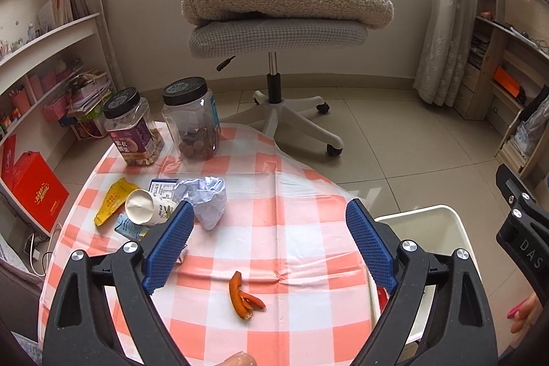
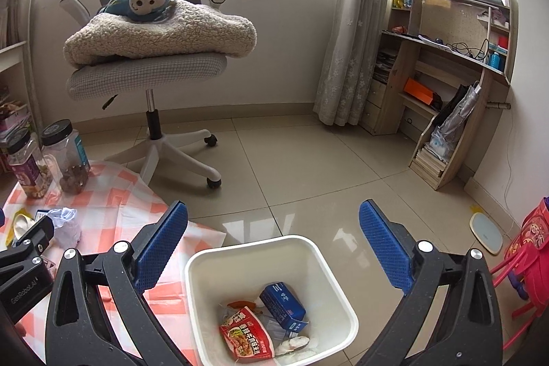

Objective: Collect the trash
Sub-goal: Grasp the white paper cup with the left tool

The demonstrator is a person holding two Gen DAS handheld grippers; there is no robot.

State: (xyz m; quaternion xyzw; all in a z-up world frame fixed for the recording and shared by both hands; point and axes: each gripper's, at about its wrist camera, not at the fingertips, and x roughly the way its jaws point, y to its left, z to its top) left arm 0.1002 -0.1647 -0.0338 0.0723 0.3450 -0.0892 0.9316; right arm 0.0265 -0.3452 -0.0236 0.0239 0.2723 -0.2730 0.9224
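My left gripper (image 1: 269,228) is open and empty above the checked tablecloth (image 1: 291,246). An orange peel (image 1: 244,297) lies on the cloth just below and between its fingers. Left of it lie crumpled paper (image 1: 207,199), a white cup (image 1: 147,206) on its side, a yellow wrapper (image 1: 111,201) and a small blue carton (image 1: 132,225). My right gripper (image 2: 272,228) is open and empty above the white bin (image 2: 271,297), which holds a red snack packet (image 2: 245,337), a blue box (image 2: 283,304) and other scraps. The bin's rim (image 1: 429,218) shows right of the table.
Two black-lidded jars (image 1: 132,129) (image 1: 192,119) stand at the table's far edge. An office chair (image 1: 274,33) with a blanket and a blue plush monkey stands beyond. Shelves line the left wall (image 1: 44,57) and right wall (image 2: 446,74). A red child's chair (image 2: 525,256) stands right of the bin.
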